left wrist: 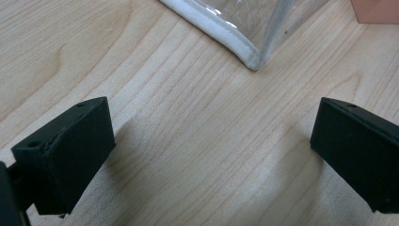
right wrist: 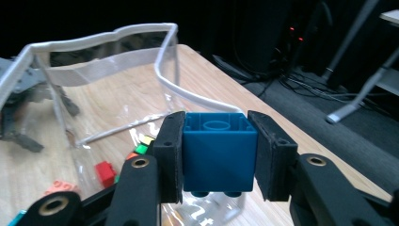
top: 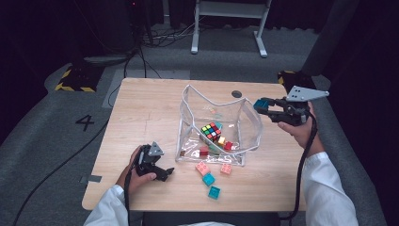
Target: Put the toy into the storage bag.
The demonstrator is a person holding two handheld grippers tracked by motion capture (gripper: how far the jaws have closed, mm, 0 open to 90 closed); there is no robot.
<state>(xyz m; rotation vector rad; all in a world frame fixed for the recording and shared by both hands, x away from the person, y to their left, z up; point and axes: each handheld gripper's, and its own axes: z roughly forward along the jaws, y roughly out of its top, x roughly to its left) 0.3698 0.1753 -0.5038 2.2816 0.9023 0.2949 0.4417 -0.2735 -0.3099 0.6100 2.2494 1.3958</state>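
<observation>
Between the pads of the right gripper (right wrist: 217, 155) sits a blue brick (right wrist: 219, 153), pinched on both sides, its hollow underside turned toward the camera and its studs pointing down. From above, the brick (top: 260, 104) is held in the air just past the right rim of the clear bag (top: 249, 123), off the table (top: 141, 117). The bag stands open, its white-edged mouth sagging. Inside lie a puzzle cube (top: 211, 132) and a few small bricks, one of them a red brick (top: 203, 151). In front of the bag, on the bare wood, lie a pink brick (top: 203, 168), an orange brick (top: 226, 169) and two teal bricks (top: 211, 185). Near the front left corner the left gripper (top: 165, 172) rests low on the table, jaws spread wide with nothing between them, facing the bag's corner (left wrist: 251, 59).
</observation>
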